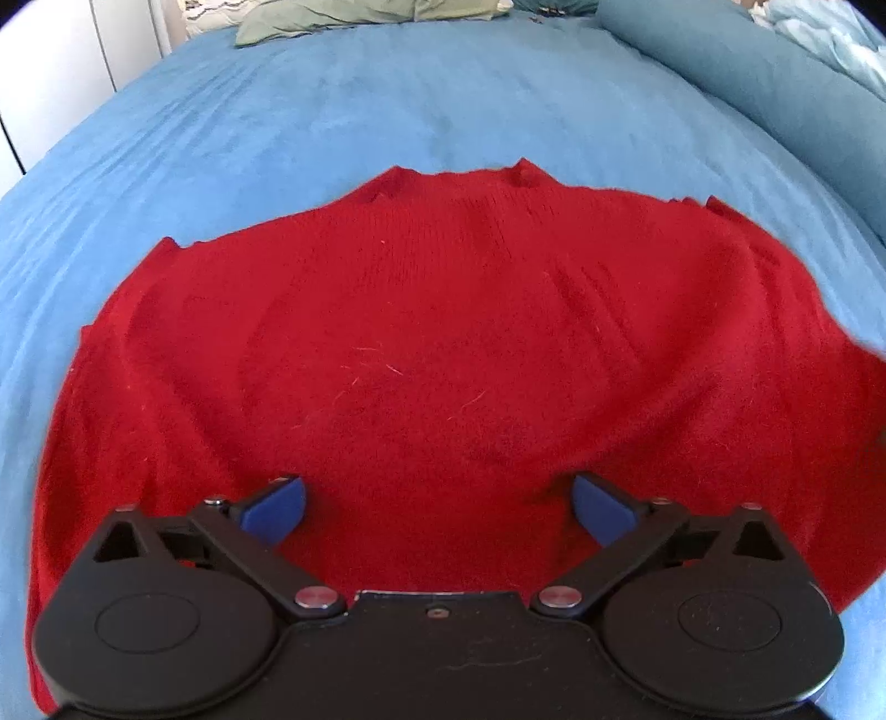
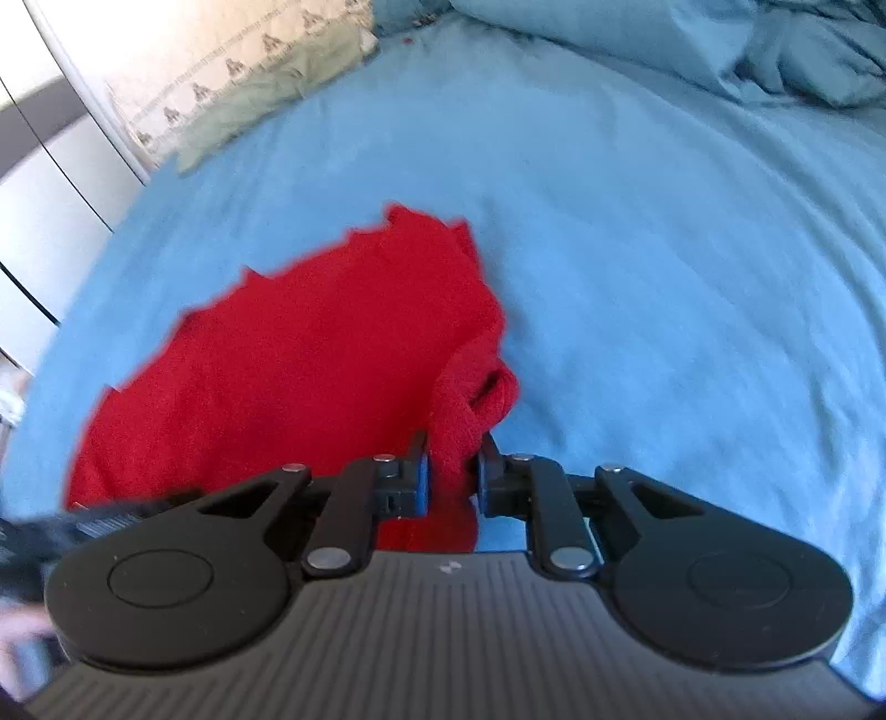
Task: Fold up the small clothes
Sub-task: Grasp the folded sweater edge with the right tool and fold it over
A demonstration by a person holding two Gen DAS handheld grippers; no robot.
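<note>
Covering nearly all of both views, the blue bed (image 1: 387,111) carries a red sweater (image 1: 443,343), which lies flat on it. At the far edge lies a green pillow (image 2: 266,83). The left gripper (image 1: 437,501) hangs above the sweater, jaws spread. The right gripper (image 2: 453,471) pinches a raised sweater fold.

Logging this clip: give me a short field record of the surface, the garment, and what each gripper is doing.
surface: blue bed sheet
garment: red knit sweater, spread mostly flat on the sheet
left gripper: open, fingers wide apart over the sweater's near part, nothing between them
right gripper: shut on a bunched fold at the sweater's right edge
background: pale green pillow at the head of the bed, rumpled blue duvet at far right
fold status: no fold laid over yet
</note>
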